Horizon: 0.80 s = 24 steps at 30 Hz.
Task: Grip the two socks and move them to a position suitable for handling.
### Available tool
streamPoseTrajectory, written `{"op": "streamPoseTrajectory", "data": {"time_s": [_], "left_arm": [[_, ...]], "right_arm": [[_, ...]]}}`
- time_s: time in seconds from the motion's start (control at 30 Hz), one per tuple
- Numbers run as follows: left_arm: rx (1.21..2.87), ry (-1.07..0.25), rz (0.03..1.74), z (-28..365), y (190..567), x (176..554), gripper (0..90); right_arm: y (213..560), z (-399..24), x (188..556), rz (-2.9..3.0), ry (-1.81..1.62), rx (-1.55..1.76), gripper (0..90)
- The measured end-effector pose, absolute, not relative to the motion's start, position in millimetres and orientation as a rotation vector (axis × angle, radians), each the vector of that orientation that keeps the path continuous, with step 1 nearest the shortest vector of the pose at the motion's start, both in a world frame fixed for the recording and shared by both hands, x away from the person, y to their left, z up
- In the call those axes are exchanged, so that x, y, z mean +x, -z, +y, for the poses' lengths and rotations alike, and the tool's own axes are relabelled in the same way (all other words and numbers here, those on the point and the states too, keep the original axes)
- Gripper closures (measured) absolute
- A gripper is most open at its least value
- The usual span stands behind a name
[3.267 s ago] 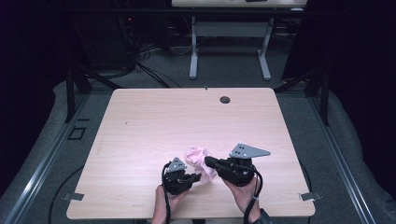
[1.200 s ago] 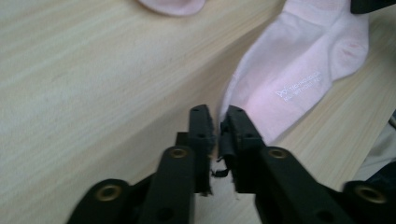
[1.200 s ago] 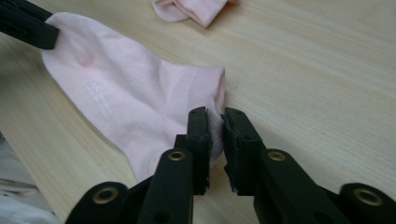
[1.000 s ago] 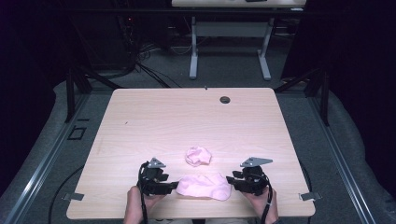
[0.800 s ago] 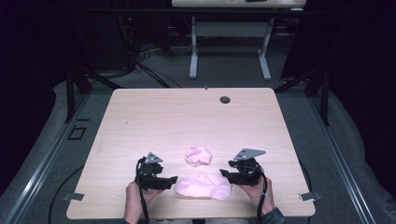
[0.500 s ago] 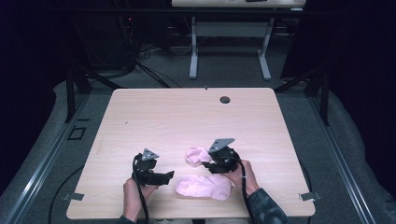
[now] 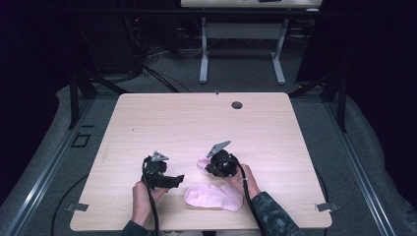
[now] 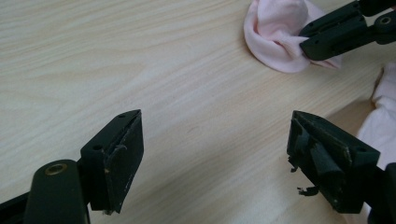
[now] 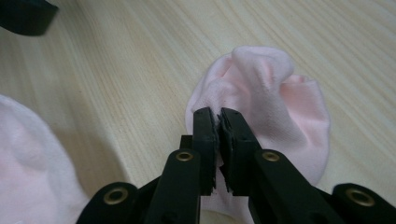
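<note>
A crumpled pink sock [image 7: 201, 162] [image 9: 280, 102] [image 8: 273, 32] lies on the wooden table [image 7: 196, 123], a little in front of its middle. My right gripper [image 7: 209, 169] [image 9: 218, 116] [image 8: 306, 39] is shut on the near fold of this sock. A second pink sock [image 7: 215, 197] [image 9: 28, 158] [image 8: 385, 121] lies flat near the front edge, free of both grippers. My left gripper [image 7: 179, 179] [image 8: 215, 158] hovers just left of the flat sock. Its jaws stand wide apart over bare wood, have just been closing a little, and hold nothing.
A dark round grommet hole [image 7: 237, 104] sits near the table's far edge. The table's front edge runs right below the flat sock. Beyond the table stand the white legs of another table [image 7: 202, 54], with cables on the floor.
Both grippers were at the ends of the flat sock. The right one has moved left and away to the crumpled sock and shut on it. The left one has let go and drawn back slightly.
</note>
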<state>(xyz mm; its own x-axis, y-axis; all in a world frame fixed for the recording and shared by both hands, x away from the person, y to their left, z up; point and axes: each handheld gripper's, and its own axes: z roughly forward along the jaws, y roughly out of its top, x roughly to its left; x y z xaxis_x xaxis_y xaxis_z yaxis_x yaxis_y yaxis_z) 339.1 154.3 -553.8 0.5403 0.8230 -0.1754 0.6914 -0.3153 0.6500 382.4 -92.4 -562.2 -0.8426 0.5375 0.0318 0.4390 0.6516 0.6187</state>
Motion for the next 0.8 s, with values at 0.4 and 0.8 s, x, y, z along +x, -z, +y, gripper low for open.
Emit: {"op": "streamPoseTrajectory", "data": {"time_s": [0.4, 0.8], "left_arm": [[2.148, -0.226, 1.104, 116, 552, 370, 27.2], [2.253, -0.204, 1.065, 74, 558, 400, 54.4]], "right_arm": [[540, -127, 372, 2.603, -1.223, 1.068, 85.2], [542, -148, 371, 2.532, -1.304, 1.174, 85.2]]}}
